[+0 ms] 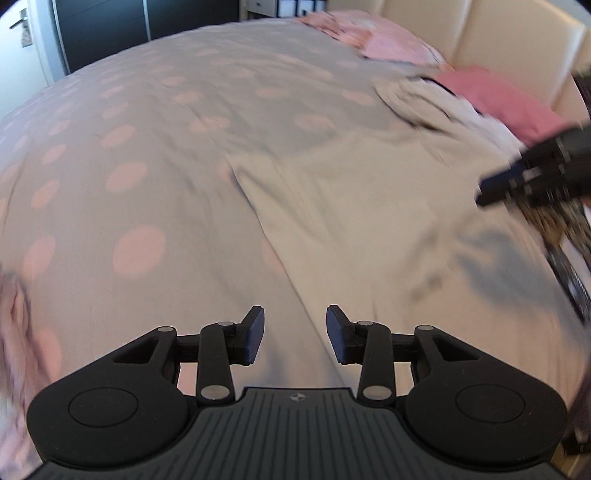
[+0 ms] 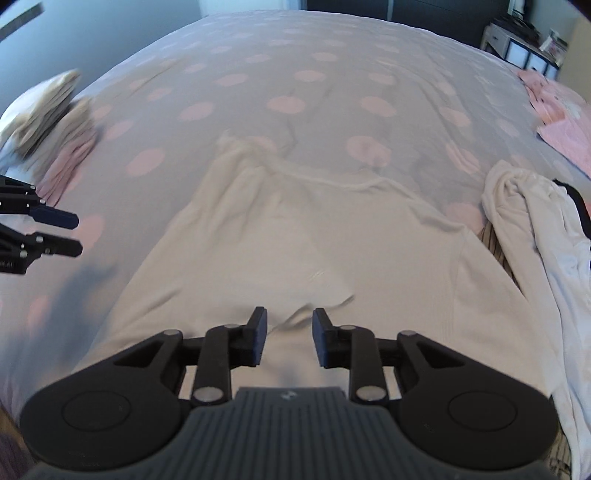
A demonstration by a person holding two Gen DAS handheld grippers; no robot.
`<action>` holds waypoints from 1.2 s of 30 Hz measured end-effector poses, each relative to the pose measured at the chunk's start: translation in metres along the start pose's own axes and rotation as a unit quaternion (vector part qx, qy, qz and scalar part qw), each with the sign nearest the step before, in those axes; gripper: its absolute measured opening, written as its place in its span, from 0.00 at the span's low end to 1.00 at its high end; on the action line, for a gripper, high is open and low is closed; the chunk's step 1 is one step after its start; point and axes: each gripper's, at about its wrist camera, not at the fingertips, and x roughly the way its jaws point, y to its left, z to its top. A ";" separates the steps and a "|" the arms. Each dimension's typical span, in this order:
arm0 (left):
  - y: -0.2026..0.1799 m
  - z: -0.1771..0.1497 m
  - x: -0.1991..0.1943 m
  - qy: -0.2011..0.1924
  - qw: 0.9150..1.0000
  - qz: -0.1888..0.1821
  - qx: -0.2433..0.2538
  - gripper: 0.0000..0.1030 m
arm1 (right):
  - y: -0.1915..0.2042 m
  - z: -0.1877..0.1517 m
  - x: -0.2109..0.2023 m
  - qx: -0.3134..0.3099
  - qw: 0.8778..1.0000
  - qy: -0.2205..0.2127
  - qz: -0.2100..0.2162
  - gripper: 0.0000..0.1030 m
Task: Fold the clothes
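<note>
Top (image 2: 295, 240) flat on bed (image 2: 258, 55), clothes pile (image 2: 535, 221) right.

**A bedroom at home**

A big bed (image 2: 295, 66) with a grey cover with pink dots fills the room; a padded cream headboard (image 1: 480, 33) stands at 1 o'clock; a dark wardrobe (image 1: 110, 22) at 11 o'clock; clothes (image 2: 535, 229) lie at 3 o'clock.

Open duvet (image 2: 295, 74) is stretching wide beyond the cream top (image 2: 295, 240), giving a gripper free passage over the far bed. A white heap (image 2: 535, 229) is crowding the right edge, pink clothes (image 2: 561, 122) are lying past it, and a beige pile (image 2: 48, 107) is blocking the left corner
</note>
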 end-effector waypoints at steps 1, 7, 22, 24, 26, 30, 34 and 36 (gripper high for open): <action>-0.006 -0.016 -0.008 0.007 1.000 -0.001 0.003 0.34 | 0.011 -0.007 -0.007 -0.014 1.000 0.000 -0.001 0.30; -0.034 -0.113 -0.041 0.039 0.999 0.008 -0.024 0.34 | 0.060 -0.058 -0.048 -0.051 0.998 -0.010 0.020 0.39; -0.114 -0.257 -0.022 0.147 0.981 0.069 -0.105 0.34 | 0.140 -0.189 -0.068 0.004 0.996 -0.001 0.094 0.39; -0.113 -0.260 -0.013 0.146 0.979 0.076 -0.122 0.34 | 0.152 -0.198 -0.072 -0.007 0.995 -0.007 0.103 0.41; -0.112 -0.261 -0.006 0.152 0.977 0.091 -0.118 0.27 | 0.159 -0.204 -0.076 -0.021 0.994 -0.014 0.102 0.41; -0.107 -0.258 -0.006 0.165 0.975 0.093 -0.113 0.01 | 0.161 -0.210 -0.078 -0.033 0.995 -0.015 0.091 0.41; -0.112 -0.249 -0.036 0.155 0.980 0.061 -0.105 0.00 | 0.162 -0.213 -0.083 -0.029 0.993 -0.009 0.115 0.41; -0.122 -0.240 -0.056 0.141 0.984 0.047 -0.094 0.00 | 0.167 -0.214 -0.085 -0.030 0.991 -0.006 0.132 0.41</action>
